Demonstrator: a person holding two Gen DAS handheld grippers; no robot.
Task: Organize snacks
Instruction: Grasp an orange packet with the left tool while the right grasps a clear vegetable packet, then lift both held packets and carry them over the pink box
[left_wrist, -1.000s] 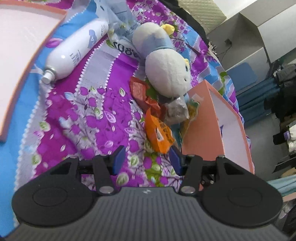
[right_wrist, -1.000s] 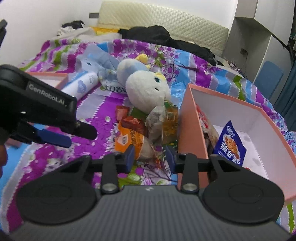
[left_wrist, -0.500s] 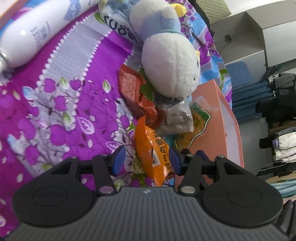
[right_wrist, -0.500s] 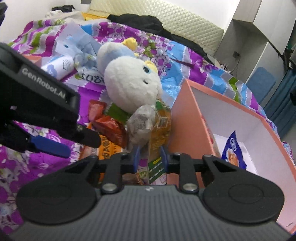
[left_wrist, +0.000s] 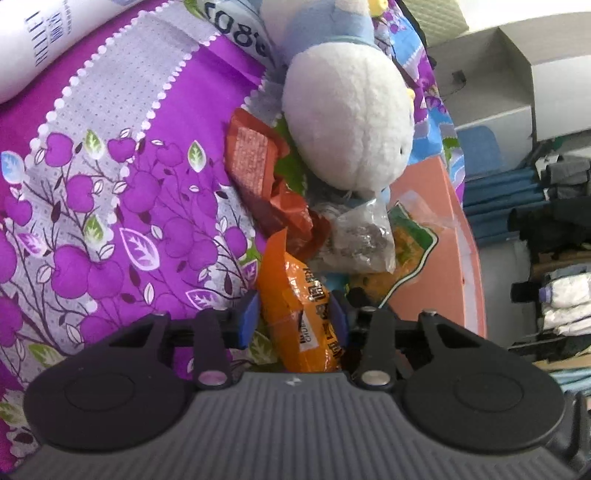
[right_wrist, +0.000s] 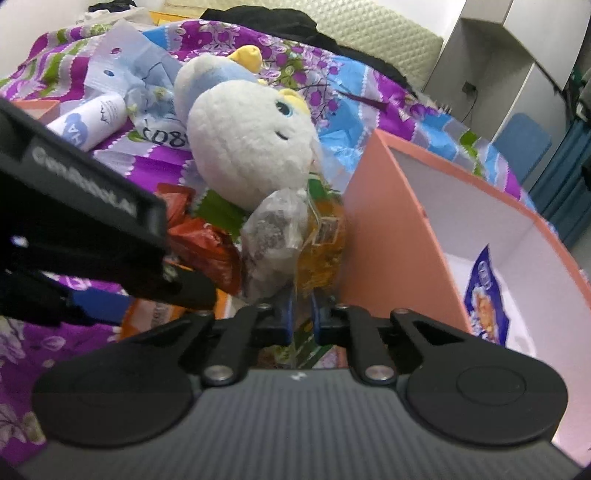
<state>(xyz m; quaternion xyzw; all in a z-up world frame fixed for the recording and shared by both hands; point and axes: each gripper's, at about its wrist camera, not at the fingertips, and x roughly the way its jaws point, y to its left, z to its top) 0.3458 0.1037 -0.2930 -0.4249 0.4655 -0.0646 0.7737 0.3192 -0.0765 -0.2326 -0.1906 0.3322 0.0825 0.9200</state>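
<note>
A pile of snack packets lies on the purple bedspread beside a pink box (right_wrist: 373, 206). My left gripper (left_wrist: 293, 315) has its blue fingers on both sides of an orange packet (left_wrist: 299, 306) and touches it. My right gripper (right_wrist: 302, 315) is shut on the lower edge of a yellow-green clear packet (right_wrist: 319, 243). A red packet (left_wrist: 258, 173) and a clear bag of dark snacks (left_wrist: 360, 236) lie in the pile. A blue packet (right_wrist: 484, 291) lies inside the box.
A white plush toy (left_wrist: 347, 118) leans on the pile's far side. A white bottle (right_wrist: 88, 122) and a pale blue plastic bag (right_wrist: 129, 70) lie beyond at the left. The left gripper's black body (right_wrist: 85, 229) crosses the right wrist view.
Both grippers moved in on the pile. The left fingers closed from wide open onto the orange packet. The right fingers closed onto the yellow-green packet.
</note>
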